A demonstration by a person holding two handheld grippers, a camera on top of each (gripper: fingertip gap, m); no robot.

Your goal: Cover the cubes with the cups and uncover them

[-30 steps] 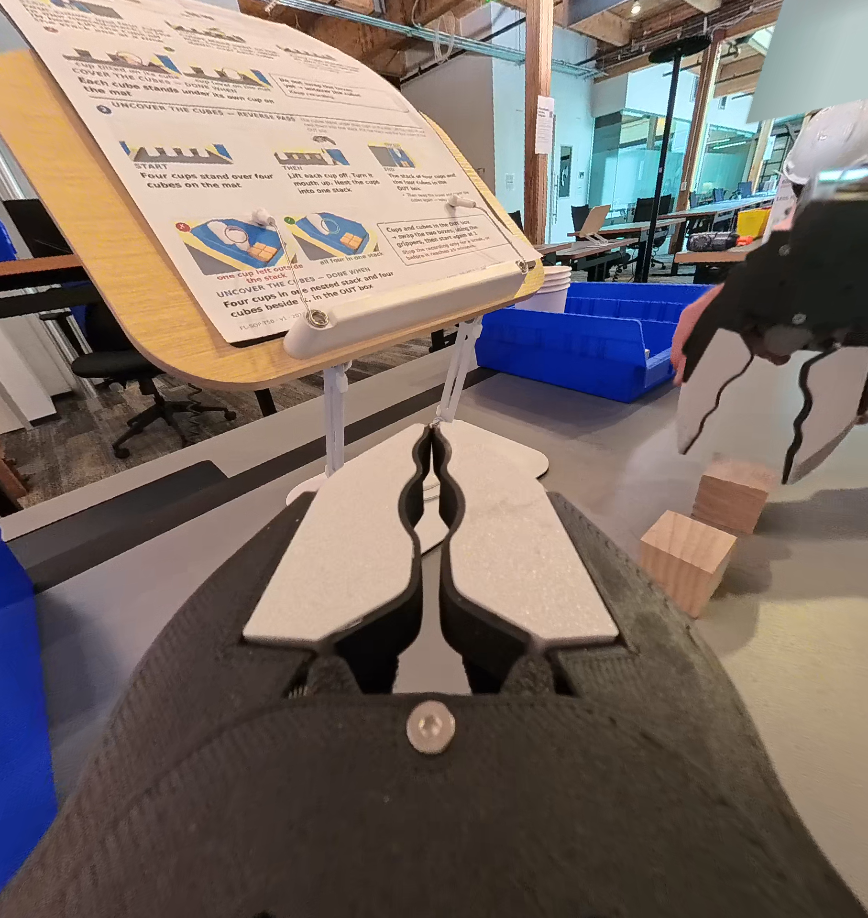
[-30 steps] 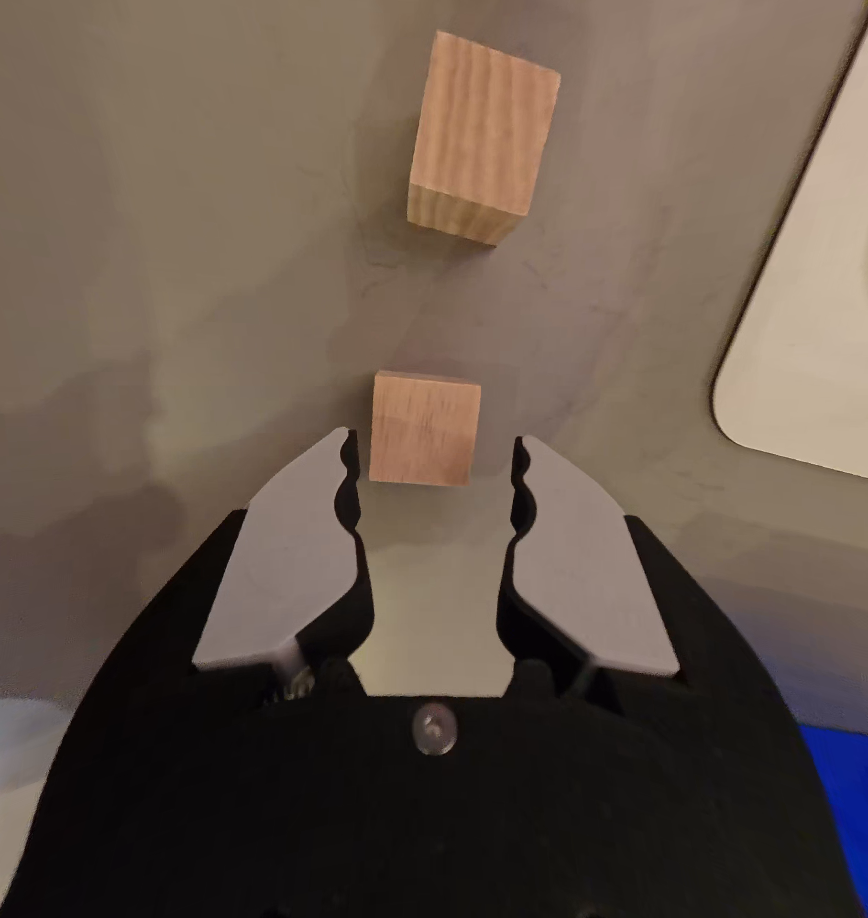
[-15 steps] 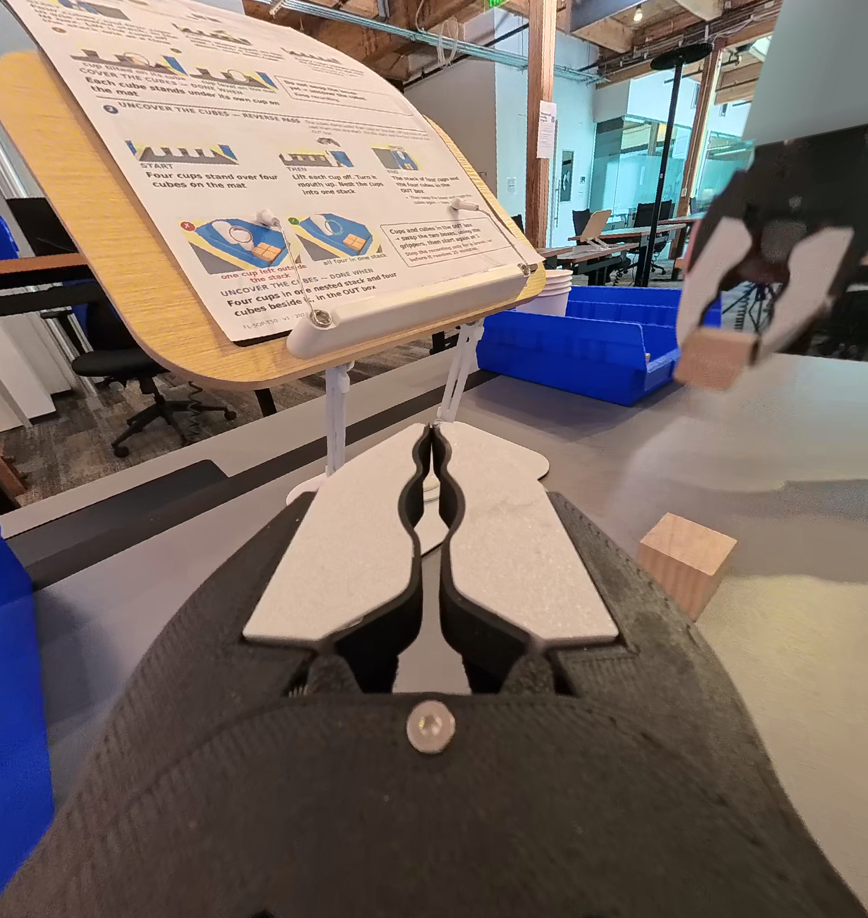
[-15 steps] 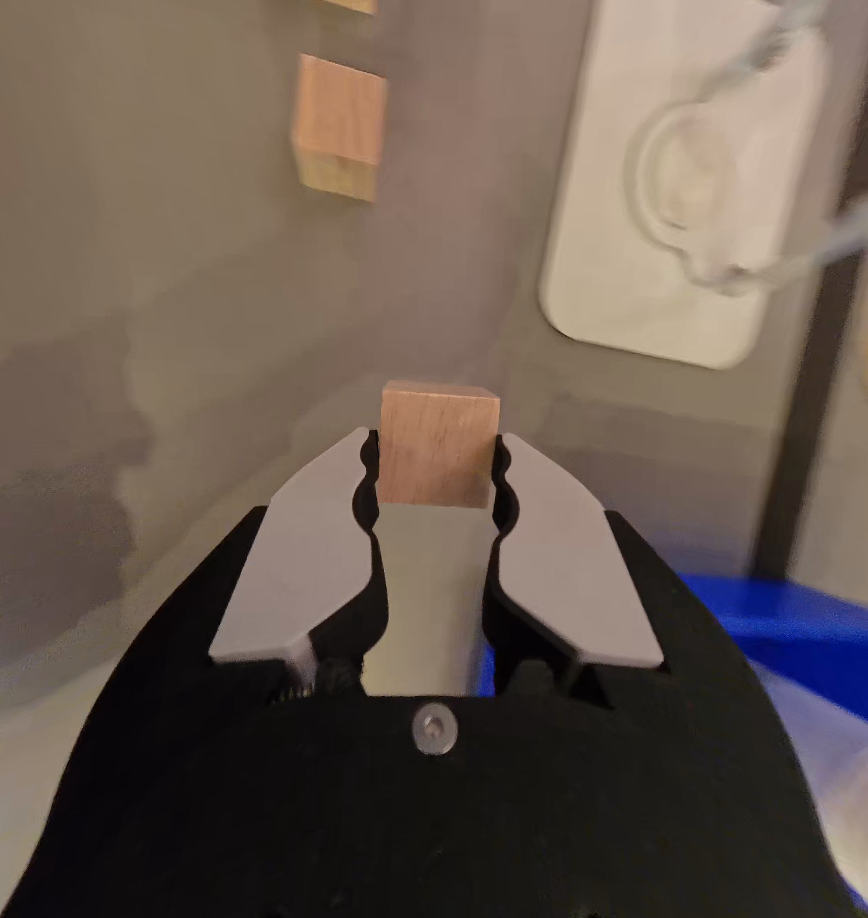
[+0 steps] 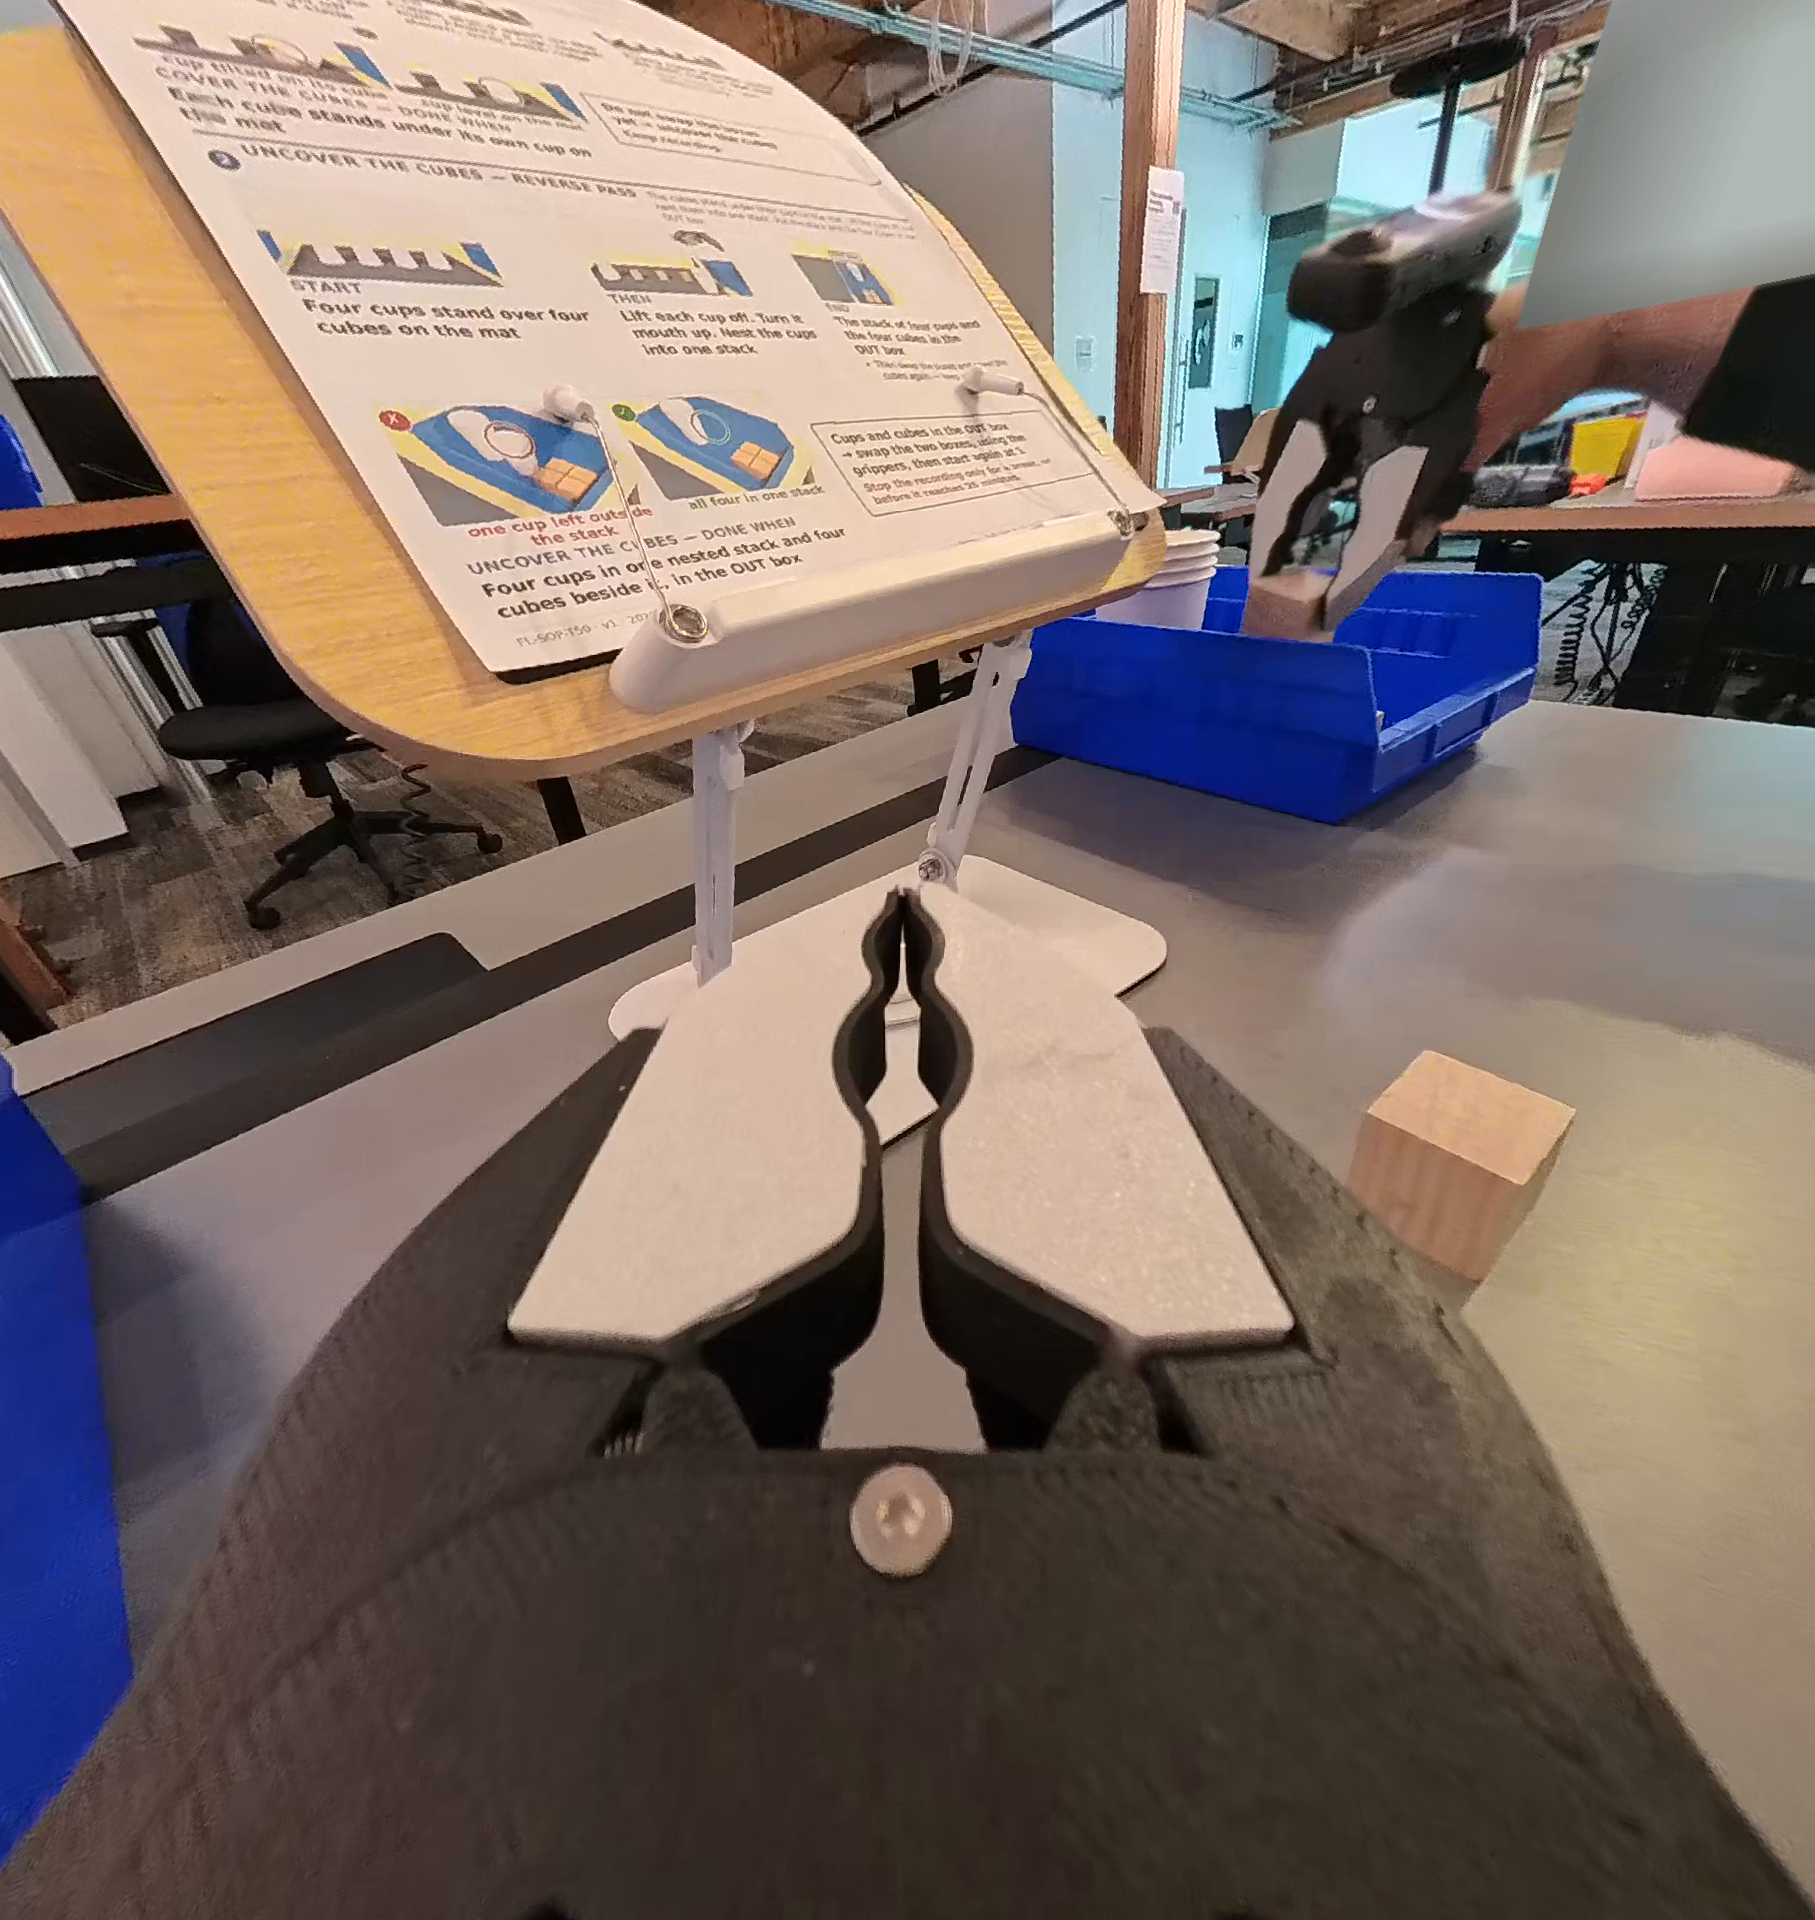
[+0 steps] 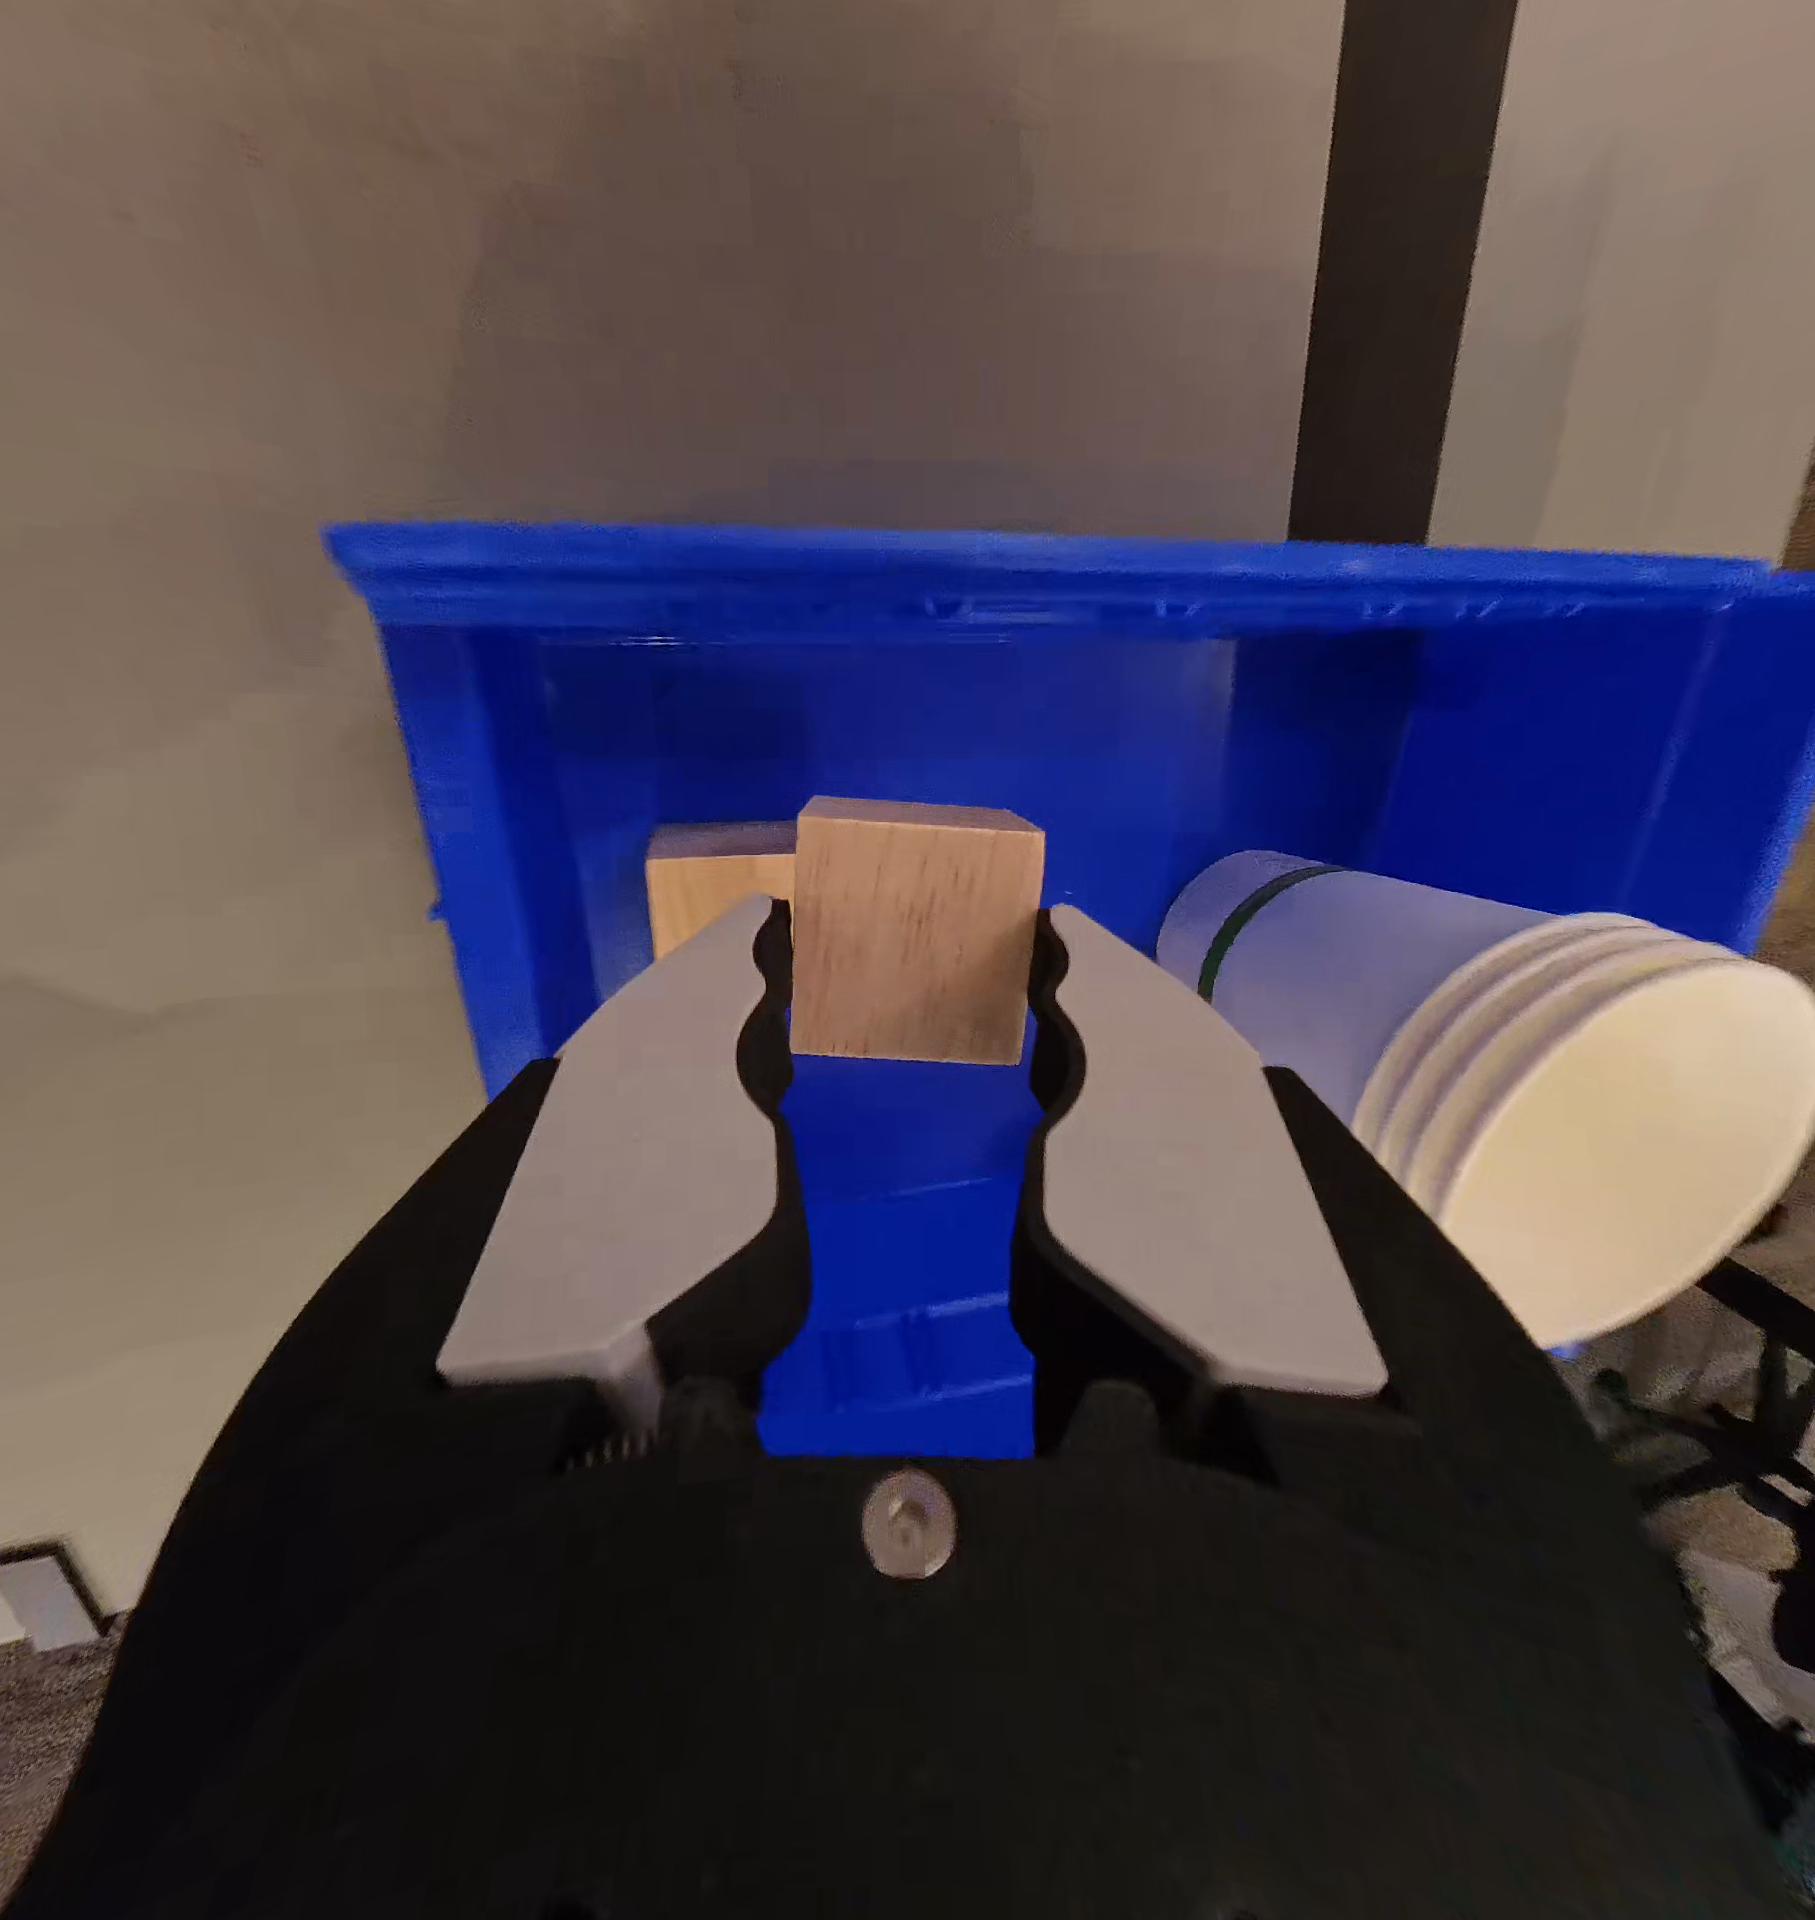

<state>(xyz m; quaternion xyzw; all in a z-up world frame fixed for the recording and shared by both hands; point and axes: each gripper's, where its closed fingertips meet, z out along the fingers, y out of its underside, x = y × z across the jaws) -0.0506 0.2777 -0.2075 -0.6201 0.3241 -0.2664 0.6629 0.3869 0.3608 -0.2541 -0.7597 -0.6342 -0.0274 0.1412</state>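
Evidently the right tool (image 6: pixel 908 951) clenches a pale wooden cube (image 6: pixel 913 930) above the blue plastic bin (image 6: pixel 986 582), likely to drop it beside the nested white paper cups (image 6: pixel 1485 1060); the left tool (image 5: pixel 901 914), pressed closed on nothing, idles over the grey surface (image 5: pixel 1661 1455) near another wooden cube (image 5: pixel 1454 1174).

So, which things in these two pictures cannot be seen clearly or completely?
- Second wooden cube in the blue plastic bin: right wrist view, mostly hidden by the held wooden cube and the right gripper.
- Bin floor in the right wrist view: partly covered, so the cube count is uncertain.
- Stack of white paper cups: the exact number is unclear.
- Right gripper in the left wrist view: motion-blurred.
- Light wooden cube on the grey table: its lower corner is behind the left gripper.
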